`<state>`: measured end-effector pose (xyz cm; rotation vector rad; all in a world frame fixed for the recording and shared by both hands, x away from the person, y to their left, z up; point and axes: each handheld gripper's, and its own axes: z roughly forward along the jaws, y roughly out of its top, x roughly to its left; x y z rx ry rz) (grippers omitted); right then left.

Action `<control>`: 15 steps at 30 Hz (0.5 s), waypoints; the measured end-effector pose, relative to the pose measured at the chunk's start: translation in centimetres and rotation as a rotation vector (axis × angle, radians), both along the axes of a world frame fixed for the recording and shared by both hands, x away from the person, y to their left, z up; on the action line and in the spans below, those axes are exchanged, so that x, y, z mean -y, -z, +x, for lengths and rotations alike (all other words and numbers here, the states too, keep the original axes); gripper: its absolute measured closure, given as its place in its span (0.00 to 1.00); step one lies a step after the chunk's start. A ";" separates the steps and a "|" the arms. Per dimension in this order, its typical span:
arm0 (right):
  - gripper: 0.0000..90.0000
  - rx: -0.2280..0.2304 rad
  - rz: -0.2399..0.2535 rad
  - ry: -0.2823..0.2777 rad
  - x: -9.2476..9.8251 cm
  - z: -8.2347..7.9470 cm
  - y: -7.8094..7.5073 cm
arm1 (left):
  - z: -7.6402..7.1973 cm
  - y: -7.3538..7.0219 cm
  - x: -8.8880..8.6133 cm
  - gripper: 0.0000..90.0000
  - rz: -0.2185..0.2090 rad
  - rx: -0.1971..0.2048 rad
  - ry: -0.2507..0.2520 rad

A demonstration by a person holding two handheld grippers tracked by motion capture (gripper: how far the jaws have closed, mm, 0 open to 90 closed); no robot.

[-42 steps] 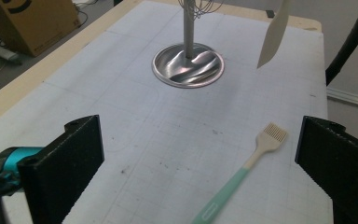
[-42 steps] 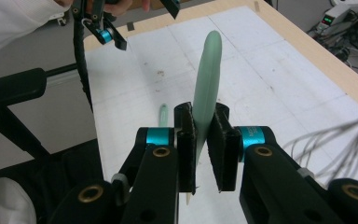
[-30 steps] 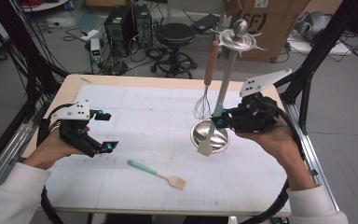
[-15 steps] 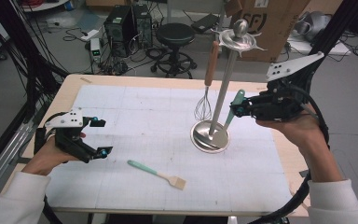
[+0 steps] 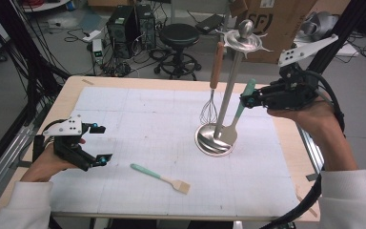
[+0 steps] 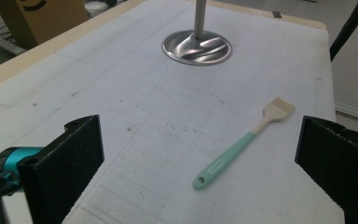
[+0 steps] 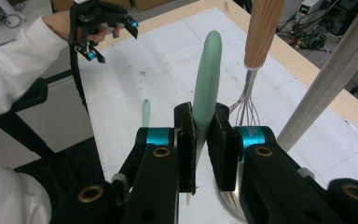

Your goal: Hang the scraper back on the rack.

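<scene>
White gridded paper covers the table, its pale wooden edge showing all round. Low in the high view lies a pastry brush – mint handle, cream bristle end – flat on the paper. At lower left the left gripper hangs just above the sheet, jaws spread wide with nothing between them; its own view frames the brush between the two black jaws, a hanging hole visible at the handle's near end.

Farther up, at centre right, the right gripper is clamped on the mint handle of a spatula, whose cream blade hangs down just over the steel base of the utensil stand. The right gripper view shows the pads pinching the handle edge-on – the high view is too distant for that. A whisk with a wooden handle hangs from the stand's top. Behind the table stand a black stool and a cardboard box.
</scene>
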<state>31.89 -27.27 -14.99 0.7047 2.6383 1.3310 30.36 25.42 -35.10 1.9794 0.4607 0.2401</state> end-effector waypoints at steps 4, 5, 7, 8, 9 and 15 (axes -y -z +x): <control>0.91 -0.014 0.012 -0.009 -0.1 0.4 -0.5 | 0.1 0.2 -0.1 0.02 0.024 -0.003 -0.020; 0.91 -0.010 0.018 -0.016 0.0 0.6 -0.6 | 0.0 0.2 -0.1 0.02 0.016 -0.002 -0.016; 0.91 -0.010 0.030 -0.014 0.0 0.8 -0.8 | -0.1 0.2 -0.1 0.02 0.018 0.003 -0.010; 0.91 -0.011 0.035 -0.013 0.0 0.9 -0.9 | -0.1 0.2 -0.1 0.02 0.022 0.005 -0.012; 0.91 -0.011 0.039 -0.014 0.1 1.0 -0.9 | -0.1 0.3 -0.1 0.02 0.020 0.001 -0.012; 0.91 -0.022 0.063 -0.016 0.0 1.4 -1.3 | -0.1 0.2 -0.3 0.02 0.008 0.009 -0.019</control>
